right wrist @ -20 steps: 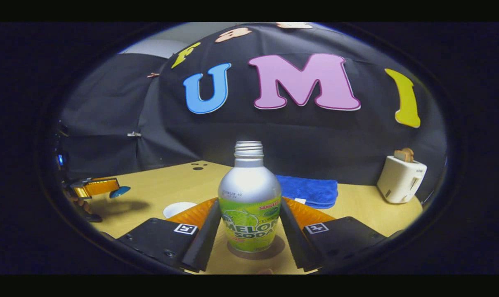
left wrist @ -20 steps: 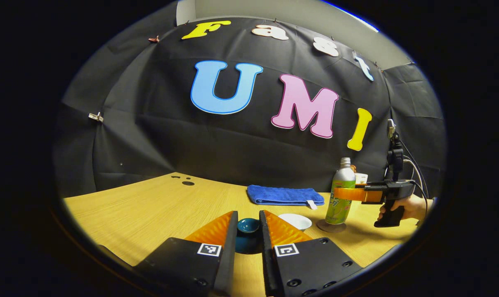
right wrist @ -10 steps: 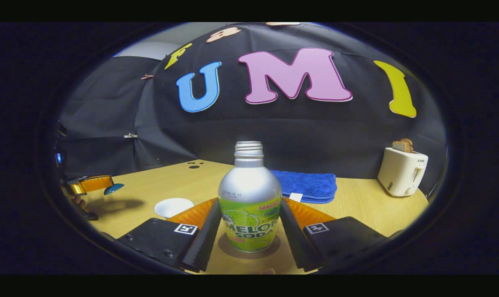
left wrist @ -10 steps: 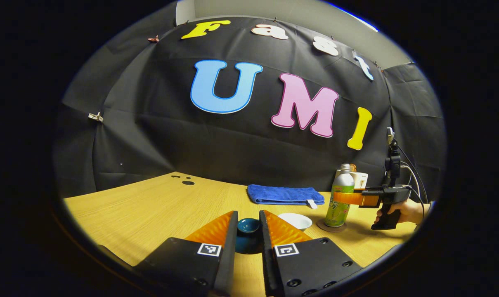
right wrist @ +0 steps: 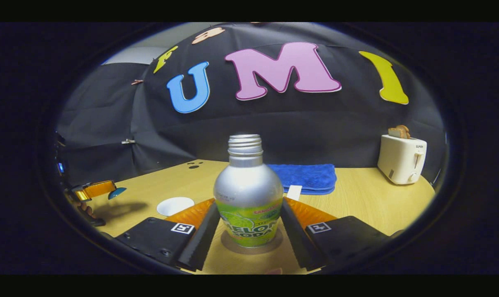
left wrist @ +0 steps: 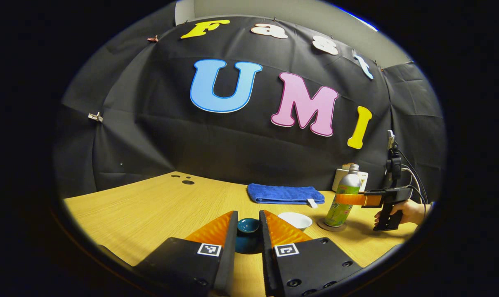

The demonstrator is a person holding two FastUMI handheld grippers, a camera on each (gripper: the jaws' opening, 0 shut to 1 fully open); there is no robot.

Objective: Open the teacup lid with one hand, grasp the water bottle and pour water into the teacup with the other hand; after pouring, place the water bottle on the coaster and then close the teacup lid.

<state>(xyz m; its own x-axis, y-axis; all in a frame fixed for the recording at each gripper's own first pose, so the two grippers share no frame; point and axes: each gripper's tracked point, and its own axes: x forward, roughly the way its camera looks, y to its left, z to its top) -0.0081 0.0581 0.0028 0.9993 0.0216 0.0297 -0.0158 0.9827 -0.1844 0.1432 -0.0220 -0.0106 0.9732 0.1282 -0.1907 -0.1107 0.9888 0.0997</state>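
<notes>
My left gripper (left wrist: pixel 248 213) is shut on the dark teal teacup lid (left wrist: pixel 248 226) and holds it above the wooden table (left wrist: pixel 150 206). The open white teacup (left wrist: pixel 294 220) stands just right of it. In the right gripper view that gripper (right wrist: pixel 96 189) hangs at the far left with the lid (right wrist: pixel 117 192), and the teacup (right wrist: pixel 175 205) sits near it. My right gripper (right wrist: pixel 248 202) is shut on the silver and green water bottle (right wrist: pixel 248 194), whose base rests on the round brown coaster (right wrist: pixel 251 246). From the left gripper view, the bottle (left wrist: pixel 342 200) leans slightly over the coaster (left wrist: pixel 330 225).
A folded blue towel (right wrist: pixel 307 177) lies at the back of the table. A white toaster (right wrist: pixel 401 159) with bread in it stands at the back right. A hand (left wrist: pixel 406 210) holds the right gripper's handle. Small holes (left wrist: pixel 187 182) mark the table's far left.
The right gripper has carried the bottle a little farther right and lower, and the bottle now leans more. The left gripper and the lid have stayed still.
</notes>
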